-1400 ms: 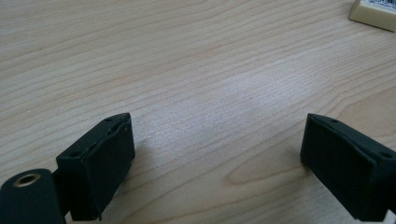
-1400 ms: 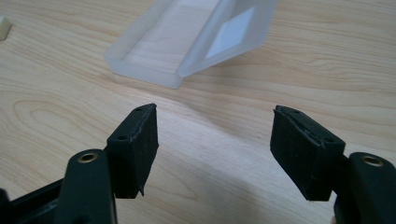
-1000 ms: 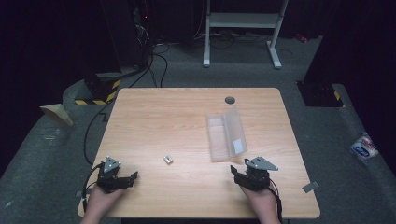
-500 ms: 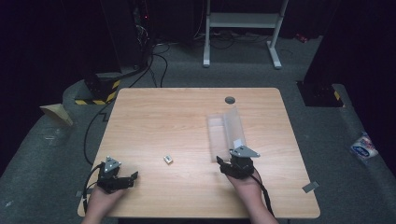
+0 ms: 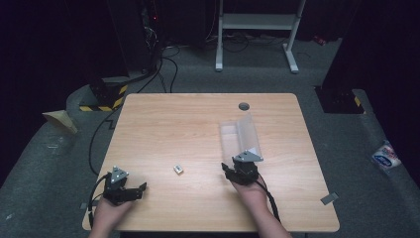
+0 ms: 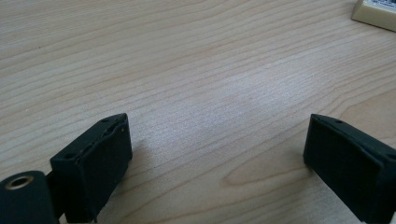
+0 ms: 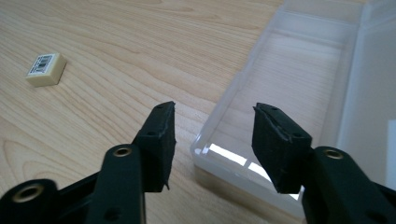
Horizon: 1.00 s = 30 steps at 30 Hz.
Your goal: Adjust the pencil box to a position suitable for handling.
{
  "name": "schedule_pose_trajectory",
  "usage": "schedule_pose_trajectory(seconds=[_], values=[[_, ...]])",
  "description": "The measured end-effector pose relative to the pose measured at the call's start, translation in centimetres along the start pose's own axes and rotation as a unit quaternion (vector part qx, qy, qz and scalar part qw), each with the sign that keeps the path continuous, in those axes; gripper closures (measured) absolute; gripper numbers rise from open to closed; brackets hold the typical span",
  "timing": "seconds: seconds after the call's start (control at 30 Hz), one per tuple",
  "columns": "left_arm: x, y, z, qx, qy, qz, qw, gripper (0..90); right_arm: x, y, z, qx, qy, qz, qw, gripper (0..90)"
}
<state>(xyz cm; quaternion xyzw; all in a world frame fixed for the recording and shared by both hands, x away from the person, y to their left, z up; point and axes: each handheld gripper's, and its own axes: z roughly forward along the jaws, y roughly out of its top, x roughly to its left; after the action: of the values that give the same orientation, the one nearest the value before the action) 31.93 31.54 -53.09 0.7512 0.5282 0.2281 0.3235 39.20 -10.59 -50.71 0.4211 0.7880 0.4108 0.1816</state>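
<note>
The worktop [image 5: 198, 119] is mostly bare wood, with wide open room across its far half and its middle. The left tool [image 5: 130, 190] sits at the near left corner, close to the near edge, its jaws spread wide apart with nothing between them; in the left gripper view [image 6: 217, 154] only wood grain lies between the jaws. The right tool [image 5: 233, 171] is held right of centre at the near end of a clear box [image 5: 237, 141], jaws apart; in the right gripper view [image 7: 212, 123] they straddle the box's near left corner [image 7: 280, 93], without clamping it, and whether they touch it is hard to tell.

The box lies right of centre, its lid raised along the right side, well in from the right edge. A small cream block [image 5: 179, 169] lies between the two tools, alone on open wood. Its top bears a barcode label [image 7: 42, 64]; the print is too small to read. In the left gripper view the block [image 6: 376, 11] is cut off at the top right corner.

A dark round hole [image 5: 243, 106] sits near the far edge. Off the worktop, a packet [image 5: 385, 154] lies on the floor at right; its writing is blurred.
</note>
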Motion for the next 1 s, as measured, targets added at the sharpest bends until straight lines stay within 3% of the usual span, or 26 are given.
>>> schedule_pose_trajectory(seconds=[0.37, 1.0], values=[[0.1, -0.1, -0.2, 0.000, 0.004, 0.001, 1.0000, 8.9, 0.6, 0.5, 1.7, 0.010, -0.012, -0.007, 0.9999, 65.4], [0.1, -0.2, -0.3, -0.002, 0.009, -0.009, 0.9999, 10.7, 0.6, 0.1, 2.4, 0.027, -0.008, -0.012, 0.9995, 75.6]])
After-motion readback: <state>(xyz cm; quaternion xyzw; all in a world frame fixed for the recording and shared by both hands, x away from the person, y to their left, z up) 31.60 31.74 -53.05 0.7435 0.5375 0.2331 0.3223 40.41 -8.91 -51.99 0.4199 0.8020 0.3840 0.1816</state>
